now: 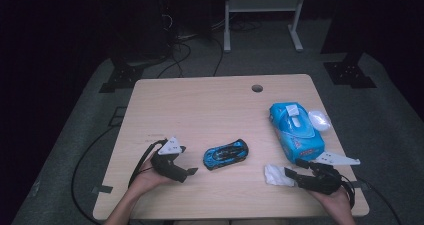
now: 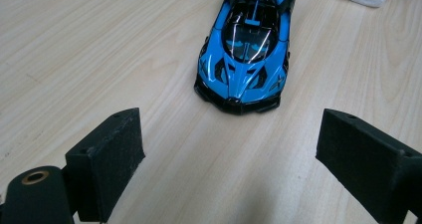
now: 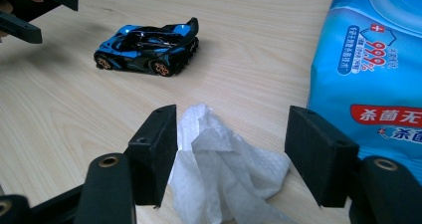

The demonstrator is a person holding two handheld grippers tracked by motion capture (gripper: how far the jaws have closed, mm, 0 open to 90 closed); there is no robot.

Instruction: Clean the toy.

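Right gripper [image 3: 231,154] wide around crumpled wipe [image 3: 224,169], not clamped; left gripper [image 2: 229,159] wide facing toy car [image 2: 246,45]. Nothing grasped yet.

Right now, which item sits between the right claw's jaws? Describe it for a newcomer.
On the pale wooden table, look near its right front edge, beside the blue wet-wipe pack. A crumpled white wipe lies there between the right claw's open jaws, the one soft, shapeless white thing.
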